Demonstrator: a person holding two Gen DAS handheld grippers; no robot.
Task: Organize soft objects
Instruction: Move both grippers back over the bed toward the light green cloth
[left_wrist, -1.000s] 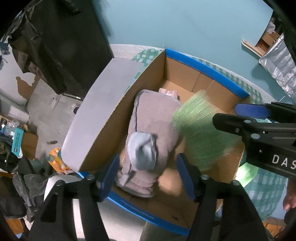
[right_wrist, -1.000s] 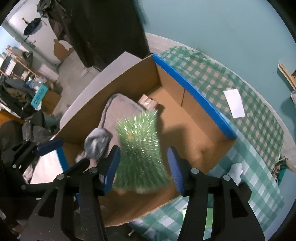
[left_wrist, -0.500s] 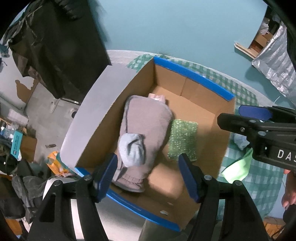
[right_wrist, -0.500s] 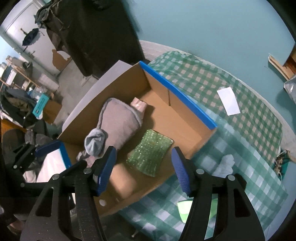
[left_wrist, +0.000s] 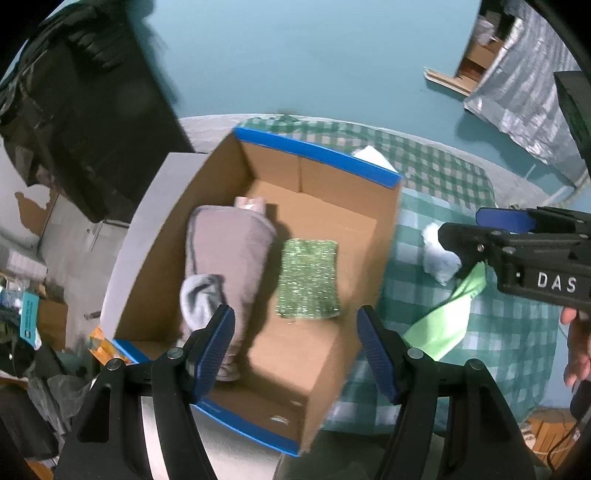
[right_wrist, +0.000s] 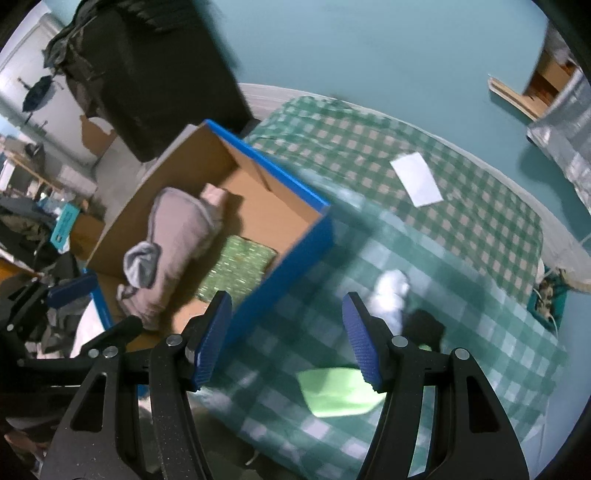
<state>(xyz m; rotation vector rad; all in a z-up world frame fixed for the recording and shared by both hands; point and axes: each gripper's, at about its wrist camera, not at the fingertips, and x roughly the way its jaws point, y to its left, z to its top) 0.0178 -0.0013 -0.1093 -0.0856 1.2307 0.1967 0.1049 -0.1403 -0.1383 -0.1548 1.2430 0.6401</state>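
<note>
Your left gripper (left_wrist: 295, 343) hangs over the box (left_wrist: 321, 155), fingers spread and holding nothing. Inside lie the green pad (left_wrist: 308, 282) beside the grey towel (left_wrist: 231, 243) (a rolled sock (left_wrist: 201, 299) sits on it). Your right gripper (right_wrist: 286, 338) is spread wide too, empty, above the checked cloth (right_wrist: 461, 206), near the white sock (right_wrist: 389, 291) and lime cloth (right_wrist: 338, 393).

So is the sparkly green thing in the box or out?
In. The green sponge lies flat on the cardboard box floor, beside the gray towel.
</note>
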